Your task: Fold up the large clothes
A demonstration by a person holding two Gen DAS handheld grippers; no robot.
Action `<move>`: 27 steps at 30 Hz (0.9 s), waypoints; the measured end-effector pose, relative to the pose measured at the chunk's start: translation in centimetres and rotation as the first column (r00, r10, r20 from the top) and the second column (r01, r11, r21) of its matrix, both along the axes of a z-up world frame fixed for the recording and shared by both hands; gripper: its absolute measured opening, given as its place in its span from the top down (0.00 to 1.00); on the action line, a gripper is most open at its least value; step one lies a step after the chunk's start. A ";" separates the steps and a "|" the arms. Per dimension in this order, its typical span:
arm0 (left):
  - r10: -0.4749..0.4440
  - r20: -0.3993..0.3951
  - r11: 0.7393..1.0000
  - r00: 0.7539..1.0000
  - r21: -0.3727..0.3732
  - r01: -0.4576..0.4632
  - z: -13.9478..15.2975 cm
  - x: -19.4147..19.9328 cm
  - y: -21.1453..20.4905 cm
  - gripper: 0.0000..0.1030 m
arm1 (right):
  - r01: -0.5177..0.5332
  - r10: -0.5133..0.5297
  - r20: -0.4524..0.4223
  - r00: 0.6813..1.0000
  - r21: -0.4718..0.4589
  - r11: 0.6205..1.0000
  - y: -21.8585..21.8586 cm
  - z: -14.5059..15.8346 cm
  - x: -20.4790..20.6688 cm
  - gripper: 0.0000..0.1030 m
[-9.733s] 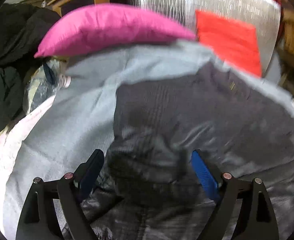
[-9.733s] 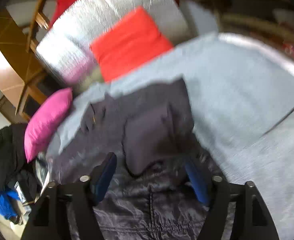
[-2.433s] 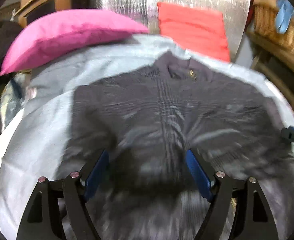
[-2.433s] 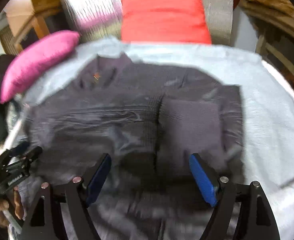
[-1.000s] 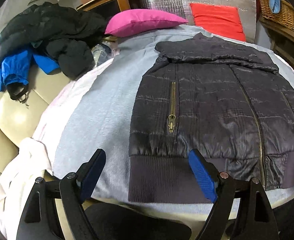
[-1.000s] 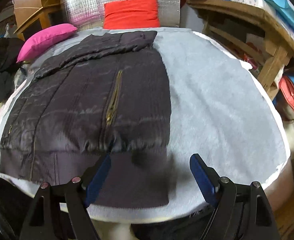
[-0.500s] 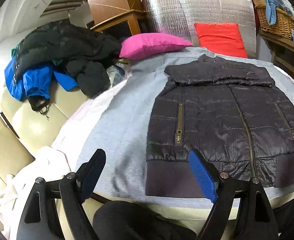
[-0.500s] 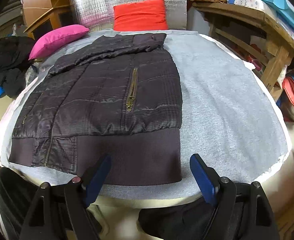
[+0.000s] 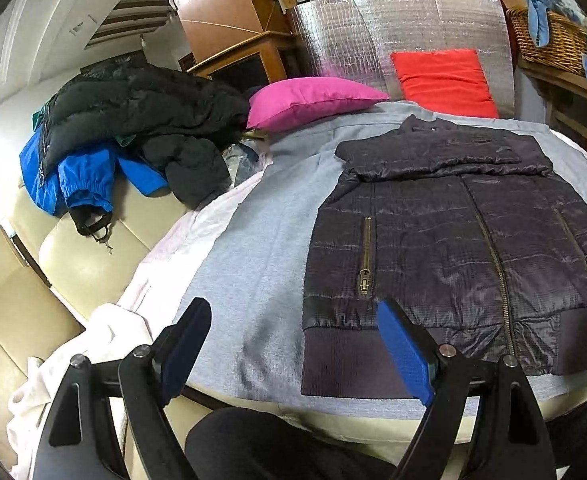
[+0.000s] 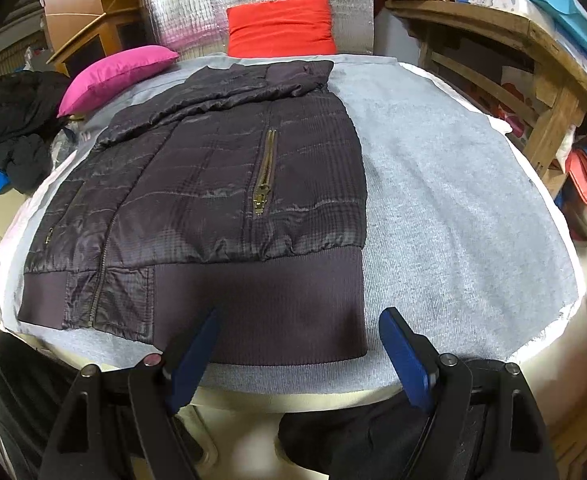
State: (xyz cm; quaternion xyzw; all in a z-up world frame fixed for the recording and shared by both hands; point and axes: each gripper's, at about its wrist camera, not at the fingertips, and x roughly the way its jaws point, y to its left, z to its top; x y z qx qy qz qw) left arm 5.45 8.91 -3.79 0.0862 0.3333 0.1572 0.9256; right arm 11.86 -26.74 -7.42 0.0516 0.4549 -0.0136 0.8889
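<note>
Leftmost, a heap of coats [image 9: 133, 128] waits on the sofa, apparently next in line. Both the left tongs [image 9: 293, 344] and right tongs [image 10: 297, 356] hang apart and empty, short of the worktop's [image 10: 473, 200] near edge. Between them, the dark jacket [image 10: 221, 184] lies flat, sleeves tucked in, ready for a further fold.

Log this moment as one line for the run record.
jacket: flat on gray cloth, sleeves folded in | left tool: open, empty | right tool: open, empty | next: probably fold hem up
</note>
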 end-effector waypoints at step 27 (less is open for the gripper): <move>-0.041 -0.172 0.852 0.984 -0.520 -0.055 -8.7 4.9 8.1 0.16 | 0.076 -0.051 -0.072 0.996 0.409 0.909 -8.9 -2.0 3.5 0.19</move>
